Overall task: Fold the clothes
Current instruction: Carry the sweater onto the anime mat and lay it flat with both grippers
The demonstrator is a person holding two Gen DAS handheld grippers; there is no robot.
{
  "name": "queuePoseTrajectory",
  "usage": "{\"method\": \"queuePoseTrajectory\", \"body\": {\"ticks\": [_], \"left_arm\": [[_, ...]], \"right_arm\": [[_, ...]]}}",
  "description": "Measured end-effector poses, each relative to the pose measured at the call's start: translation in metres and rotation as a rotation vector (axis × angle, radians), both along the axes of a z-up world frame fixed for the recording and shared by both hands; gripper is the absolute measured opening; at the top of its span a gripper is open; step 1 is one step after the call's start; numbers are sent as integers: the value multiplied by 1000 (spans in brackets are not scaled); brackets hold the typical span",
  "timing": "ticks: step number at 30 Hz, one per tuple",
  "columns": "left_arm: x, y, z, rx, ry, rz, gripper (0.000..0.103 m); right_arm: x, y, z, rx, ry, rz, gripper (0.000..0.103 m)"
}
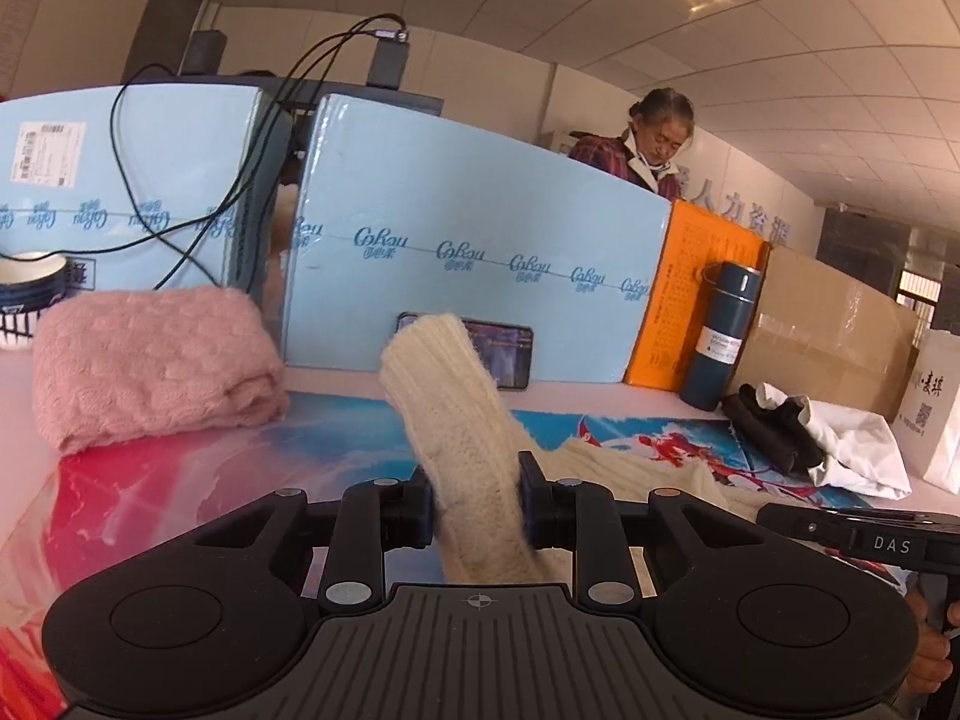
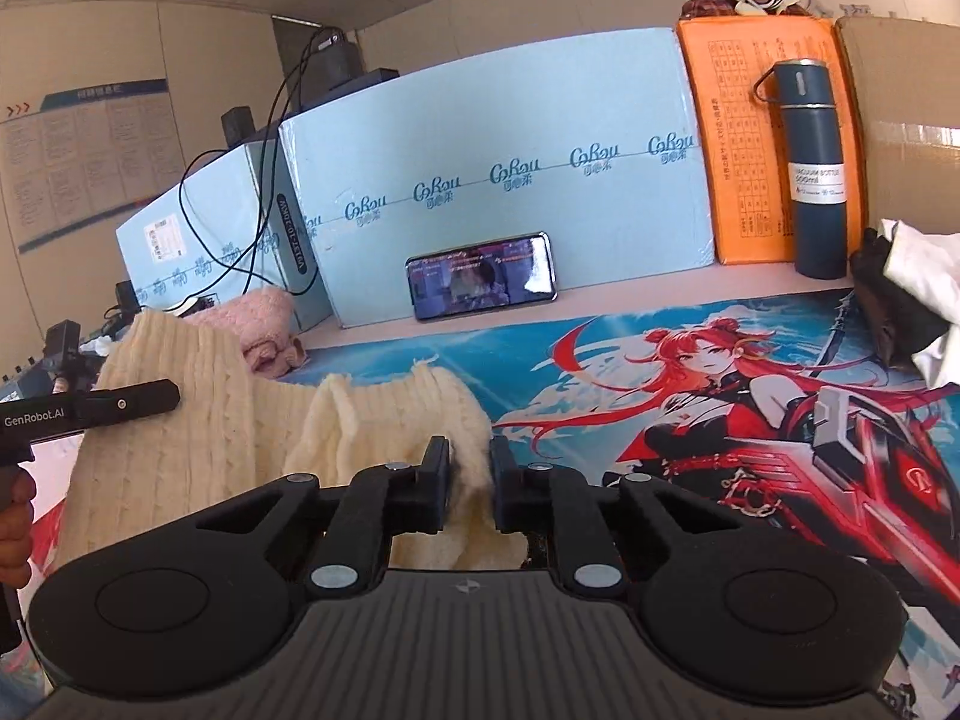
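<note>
Both of my grippers are on the cream sweater [image 2: 198, 420]. The left gripper [image 1: 477, 501] has its fingers pinching a sleeve that stands up toward 12 o'clock, its ribbed cuff at the top. The right gripper [image 2: 469, 483] has its fingers pinching a bunched knit edge. The rest of the sweater lies rumpled on the picture mat [image 2: 690, 372] covering the counter, at 10 o'clock in the right view.

Step, as I judge it: mid-fold on the cream sweater, sleeve lifted for laying across the body. The next move calls for carrying the sleeve inward while the right grip keeps the edge taut, then laying it flat without wrinkles.

A pink sweater [image 1: 150, 360] sits folded at 9 o'clock in the left view. White and black clothes [image 1: 828, 444] lie heaped at 3 o'clock, unfolded.

Writing: blue boxes [image 1: 480, 228] read "CoRou" in repeat; the bottle [image 2: 819, 174] label reads "VACUUM BOTTLE 500ml"; the grippers carry "DAS" and "GenRobot.AI". A phone [image 2: 480, 276] leans on the box, screen lit. The print on the orange board [image 2: 750, 138] is too small to read.
</note>
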State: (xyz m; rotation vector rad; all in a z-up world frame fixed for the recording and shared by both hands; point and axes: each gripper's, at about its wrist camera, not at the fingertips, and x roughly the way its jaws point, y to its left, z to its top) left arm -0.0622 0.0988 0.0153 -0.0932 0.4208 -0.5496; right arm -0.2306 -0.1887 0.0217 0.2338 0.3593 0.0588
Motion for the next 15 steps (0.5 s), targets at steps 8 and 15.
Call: {"method": "queuePoseTrajectory", "body": {"ticks": [8,15], "left_arm": [[59,-71,-2,216,23,-97,33],[38,-62,-1,227,-36,109,50]], "right_arm": [[-28,-27,-7,66,-9,-156,11],[-29,-28,-21,88,54,-175,11]]}}
